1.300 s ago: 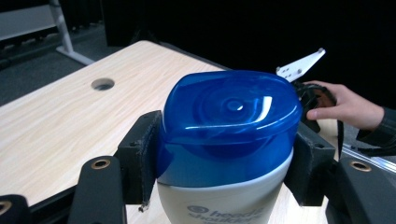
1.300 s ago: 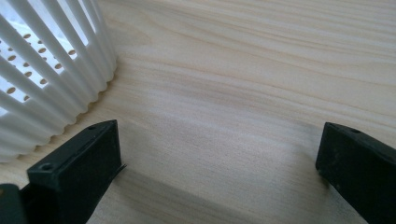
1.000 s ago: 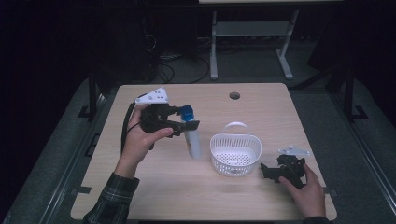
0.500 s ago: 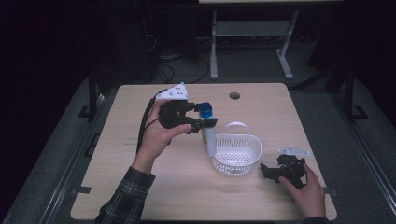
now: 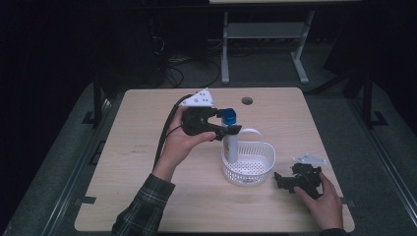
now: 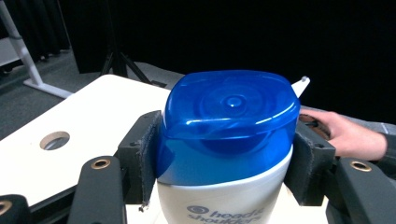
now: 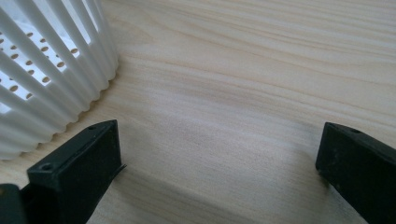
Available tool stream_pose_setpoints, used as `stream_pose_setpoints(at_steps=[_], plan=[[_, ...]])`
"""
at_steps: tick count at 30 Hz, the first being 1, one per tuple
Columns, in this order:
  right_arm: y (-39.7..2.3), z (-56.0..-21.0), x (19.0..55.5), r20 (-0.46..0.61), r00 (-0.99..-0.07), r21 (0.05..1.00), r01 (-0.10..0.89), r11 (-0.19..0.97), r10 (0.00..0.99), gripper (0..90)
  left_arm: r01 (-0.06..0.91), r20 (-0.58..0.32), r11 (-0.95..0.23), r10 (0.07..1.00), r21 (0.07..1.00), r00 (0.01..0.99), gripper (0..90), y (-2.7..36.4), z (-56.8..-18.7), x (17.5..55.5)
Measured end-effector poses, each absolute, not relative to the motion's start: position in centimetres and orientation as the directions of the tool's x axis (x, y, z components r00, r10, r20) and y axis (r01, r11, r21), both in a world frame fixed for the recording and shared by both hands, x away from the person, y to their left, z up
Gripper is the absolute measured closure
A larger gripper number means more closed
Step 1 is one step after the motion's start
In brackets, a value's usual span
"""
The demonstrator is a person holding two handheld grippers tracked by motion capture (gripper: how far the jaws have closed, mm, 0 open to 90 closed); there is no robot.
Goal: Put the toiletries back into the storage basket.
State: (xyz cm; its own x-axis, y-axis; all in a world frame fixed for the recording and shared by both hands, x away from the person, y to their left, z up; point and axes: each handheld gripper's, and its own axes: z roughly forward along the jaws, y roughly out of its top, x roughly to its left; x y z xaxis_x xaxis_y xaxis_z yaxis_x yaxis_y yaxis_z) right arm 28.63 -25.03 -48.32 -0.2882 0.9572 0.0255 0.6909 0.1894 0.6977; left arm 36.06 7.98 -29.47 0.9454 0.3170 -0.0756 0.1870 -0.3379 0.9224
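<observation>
Two tools are at work; the left tool [image 5: 227, 123] is clamped on a bottle [image 5: 230, 142] just under its blue cap [image 5: 228, 117], and in the left gripper view its pads [image 6: 142, 156] press both sides of the cap [image 6: 229, 121] where it meets the white body; the bottle [image 6: 224, 200] stands upright, held over the 10 o'clock part of a white basket [image 5: 255, 169], its lower end inside the rim; whether it touches the basket floor I cannot tell; the left hand [image 5: 179, 142] holds this tool from its 8 o'clock side, a plaid sleeve [image 5: 145, 206] behind it, and a cable [image 5: 164, 132] trails down along the wrist. The right tool [image 5: 281, 181] lies low on the worktop [image 5: 147, 162] at the basket's 4 o'clock, gripped by the right hand [image 5: 319, 201]; its jaws stand wide apart with bare wood between them in the right gripper view, and the ribbed basket wall [image 7: 51, 70] sits at 10 o'clock just beyond the left jaw, not touching it. A round hole [image 5: 247, 101] in the worktop lies at the bottle's 1 o'clock; farther out at 12 o'clock, a grey stand [image 5: 265, 34] is on the floor.
</observation>
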Motion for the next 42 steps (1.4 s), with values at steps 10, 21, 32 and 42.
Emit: stream_pose_setpoints(at_steps=[10, 21, 32, 42], plan=[[-25.0, -48.3, 28.6, 0.025, -0.289, 0.697, 0.692, 0.191, 0.957, 0.0, 0.183, -0.056, -0.384, 0.319, 0.905, 0.946, 36.8, 7.2, -32.4, 36.4], [-25.0, -48.3, 28.6, 0.026, -0.289, 0.697, 0.691, 0.19, 0.957, 0.0, 0.193, -0.058, -0.415, 0.316, 0.889, 0.947, 36.7, 6.6, -34.7, 36.5], [-25.0, -48.3, 28.6, 0.025, -0.289, 0.697, 0.691, 0.19, 0.957, 0.0, 0.213, -0.079, -0.419, 0.316, 0.883, 0.946, 36.7, 6.7, -36.2, 36.3], [-25.0, -48.3, 28.6, 0.025, -0.29, 0.698, 0.69, 0.191, 0.957, 0.0, 0.221, -0.086, -0.436, 0.308, 0.872, 0.948, 36.6, 6.6, -37.4, 36.1]])
